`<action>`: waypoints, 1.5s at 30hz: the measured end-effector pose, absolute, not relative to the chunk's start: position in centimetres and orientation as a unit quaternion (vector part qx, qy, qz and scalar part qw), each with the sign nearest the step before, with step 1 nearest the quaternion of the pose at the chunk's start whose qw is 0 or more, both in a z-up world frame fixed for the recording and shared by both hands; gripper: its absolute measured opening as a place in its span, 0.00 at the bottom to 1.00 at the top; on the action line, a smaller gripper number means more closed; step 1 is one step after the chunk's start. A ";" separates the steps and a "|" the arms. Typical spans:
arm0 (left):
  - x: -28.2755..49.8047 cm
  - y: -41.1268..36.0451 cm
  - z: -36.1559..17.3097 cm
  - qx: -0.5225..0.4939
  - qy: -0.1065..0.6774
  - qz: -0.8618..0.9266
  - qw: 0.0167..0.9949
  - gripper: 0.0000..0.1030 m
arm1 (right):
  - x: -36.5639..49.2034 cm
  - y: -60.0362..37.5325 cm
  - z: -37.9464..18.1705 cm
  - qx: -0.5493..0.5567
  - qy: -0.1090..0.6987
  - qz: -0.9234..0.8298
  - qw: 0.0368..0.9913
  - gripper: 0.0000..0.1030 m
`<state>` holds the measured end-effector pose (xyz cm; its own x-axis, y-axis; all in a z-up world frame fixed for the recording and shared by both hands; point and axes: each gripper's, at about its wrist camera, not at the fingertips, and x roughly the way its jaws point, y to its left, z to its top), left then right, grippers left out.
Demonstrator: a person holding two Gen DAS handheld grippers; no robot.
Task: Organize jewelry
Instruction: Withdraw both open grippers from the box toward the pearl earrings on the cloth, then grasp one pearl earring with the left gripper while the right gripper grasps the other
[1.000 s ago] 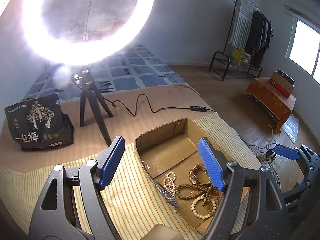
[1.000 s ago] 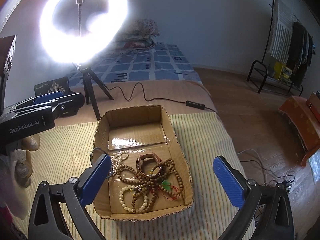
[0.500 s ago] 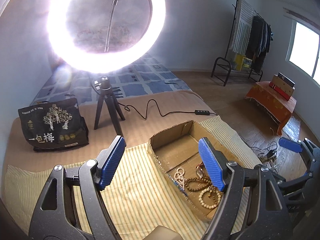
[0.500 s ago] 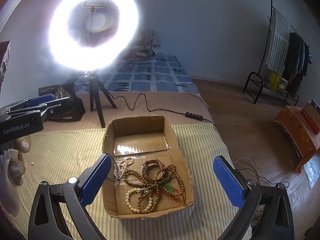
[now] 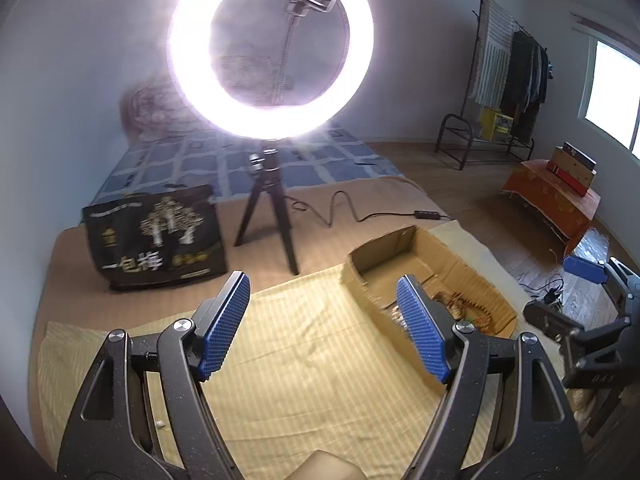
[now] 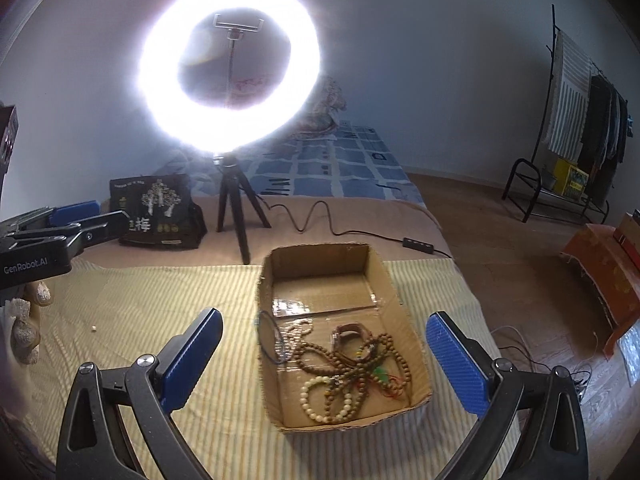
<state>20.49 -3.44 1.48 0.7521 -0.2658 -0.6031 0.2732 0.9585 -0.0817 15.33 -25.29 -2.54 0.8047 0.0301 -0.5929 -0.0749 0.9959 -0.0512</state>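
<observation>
Both spread, empty: left gripper (image 5: 322, 324) over striped cloth (image 5: 312, 360), right gripper (image 6: 324, 354) near cardboard box (image 6: 380, 268) of tangled beads (image 6: 352, 368).

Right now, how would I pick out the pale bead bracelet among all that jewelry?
Find the open cardboard box on the striped yellow cloth. The jewelry is tangled in its near half. The pale bead bracelet lies at the near-left of the pile: cream beads, lighter than the brown wooden strands around it.
</observation>
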 end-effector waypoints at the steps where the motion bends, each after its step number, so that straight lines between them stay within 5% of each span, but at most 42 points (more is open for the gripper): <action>1: 20.3 -2.9 1.5 0.007 0.321 -0.141 0.936 0.76 | 15.2 -25.0 -2.6 -0.034 0.311 0.032 0.949 1.00; 23: 16.8 13.2 -2.4 -0.025 0.353 -0.037 0.934 0.76 | 11.1 -16.7 -7.1 -0.050 0.317 0.172 0.931 0.99; 33: 15.2 16.2 -8.4 -0.047 0.395 -0.039 0.917 0.76 | 9.1 -12.6 -12.6 -0.105 0.360 0.232 0.897 0.78; 45: 16.8 14.7 -14.1 -0.028 0.443 -0.070 0.894 0.40 | 9.0 -10.0 -18.1 -0.117 0.421 0.278 0.855 0.56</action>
<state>16.81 14.68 -14.08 0.5986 -0.1499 -0.7869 0.0995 0.9886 -0.1126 9.00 -10.02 -18.12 0.4910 0.3771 -0.7853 -0.5738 0.8183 0.0342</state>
